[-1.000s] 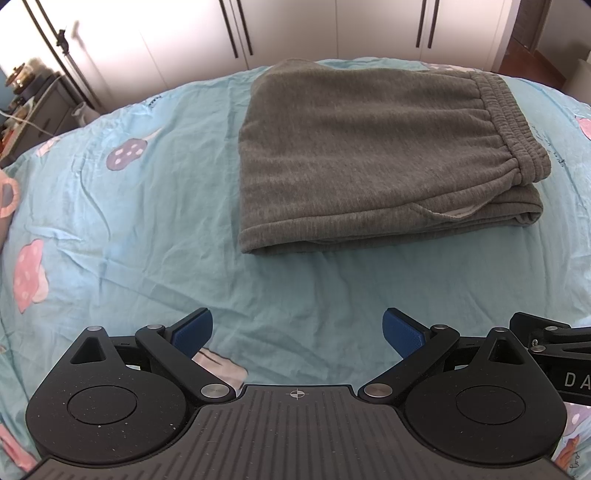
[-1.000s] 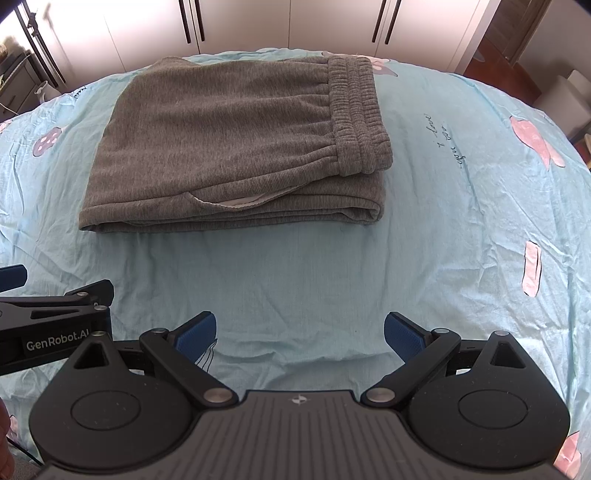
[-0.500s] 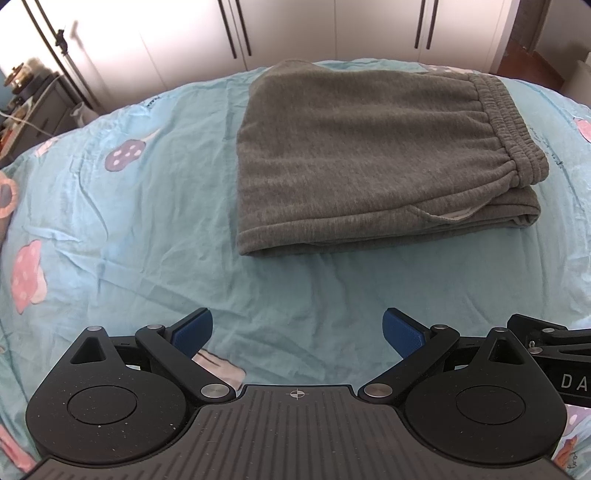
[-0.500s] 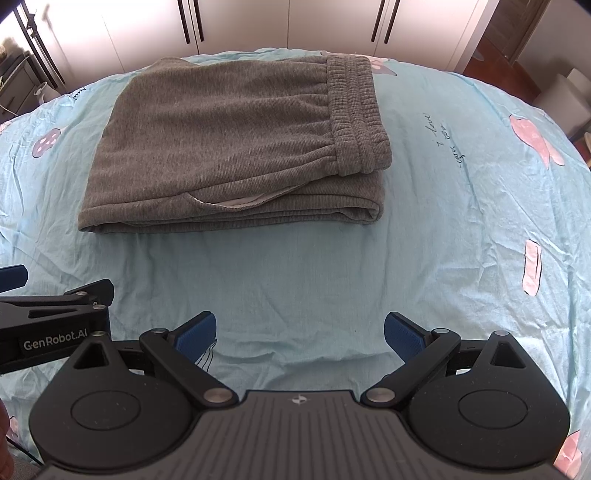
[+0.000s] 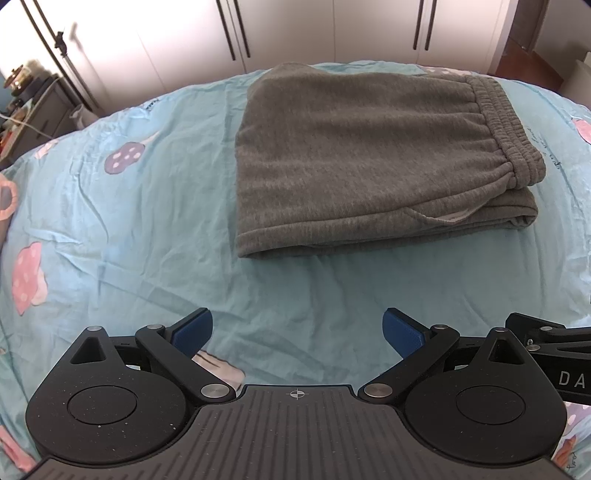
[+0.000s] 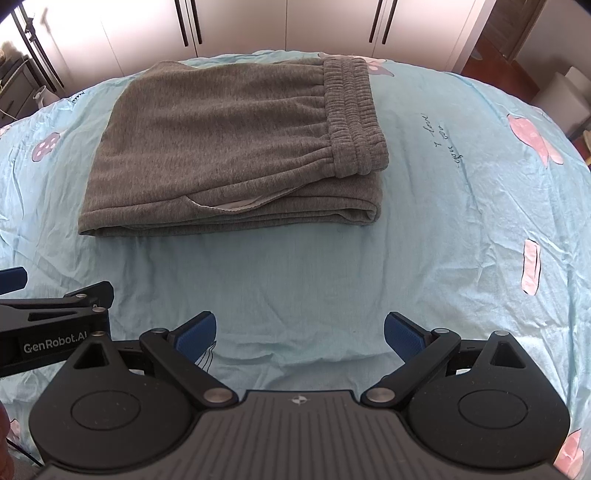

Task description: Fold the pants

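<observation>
One folded pants [image 6: 229,147] bundle lies crosswise, waistband [image 6: 354,118] rightward.

A home bedroom: a bed [image 5: 147,221] spread with a pale blue, mushroom-printed sheet [image 6: 461,206] stands before white floor-to-ceiling wardrobe doors [image 6: 288,26] with dark handles.

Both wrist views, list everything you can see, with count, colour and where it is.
Sweatpants: one, grey, folded flat on the bed, elastic waistband to the right.
Bedsheet: one, light blue with pink and purple prints, covering the bed under the pants.
Wardrobe doors: several, white with dark handles, behind the bed.
Side cabinet: one, grey and cluttered, far left.
Left gripper: one, black with blue fingers, open, above the sheet.
Right gripper: one, black with blue fingers, open, above the sheet.
</observation>
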Motion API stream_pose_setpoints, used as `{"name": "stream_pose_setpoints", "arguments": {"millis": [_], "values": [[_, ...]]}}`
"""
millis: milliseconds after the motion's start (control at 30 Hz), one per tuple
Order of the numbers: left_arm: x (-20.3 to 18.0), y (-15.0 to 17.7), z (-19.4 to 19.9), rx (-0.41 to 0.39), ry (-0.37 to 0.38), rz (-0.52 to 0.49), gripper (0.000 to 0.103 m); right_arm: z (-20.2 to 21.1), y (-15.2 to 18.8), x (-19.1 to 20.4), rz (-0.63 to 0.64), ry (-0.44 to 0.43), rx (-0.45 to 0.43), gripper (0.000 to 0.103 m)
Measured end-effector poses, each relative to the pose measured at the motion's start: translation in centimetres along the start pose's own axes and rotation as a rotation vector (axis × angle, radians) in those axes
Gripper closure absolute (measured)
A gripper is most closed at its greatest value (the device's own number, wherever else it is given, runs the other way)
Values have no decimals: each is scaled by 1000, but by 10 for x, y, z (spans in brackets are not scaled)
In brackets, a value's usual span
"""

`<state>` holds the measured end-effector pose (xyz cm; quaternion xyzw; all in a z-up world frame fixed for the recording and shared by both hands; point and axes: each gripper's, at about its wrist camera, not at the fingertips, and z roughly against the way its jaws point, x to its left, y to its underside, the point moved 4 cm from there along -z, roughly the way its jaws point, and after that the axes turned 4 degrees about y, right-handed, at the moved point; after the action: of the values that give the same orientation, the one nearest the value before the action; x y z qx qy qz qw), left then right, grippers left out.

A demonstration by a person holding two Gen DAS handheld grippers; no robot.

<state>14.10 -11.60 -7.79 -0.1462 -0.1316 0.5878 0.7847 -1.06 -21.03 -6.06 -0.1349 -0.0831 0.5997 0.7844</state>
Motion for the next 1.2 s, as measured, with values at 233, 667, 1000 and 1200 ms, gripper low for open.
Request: {"name": "stream_pose_setpoints", "arguments": {"millis": [233, 667, 1000, 1200], "values": [[0, 0, 0, 5, -1, 1, 2, -1, 0, 0, 0, 0, 1, 5], [0, 0, 0, 7, 3, 4, 2, 0, 0, 0, -2, 0, -1, 5], [0, -1, 2, 4, -1, 3, 2, 0, 0, -1, -5, -3, -2, 5], [0, -1, 3, 4, -2, 5, 2, 0, 0, -2, -5, -3, -2, 5]]}}
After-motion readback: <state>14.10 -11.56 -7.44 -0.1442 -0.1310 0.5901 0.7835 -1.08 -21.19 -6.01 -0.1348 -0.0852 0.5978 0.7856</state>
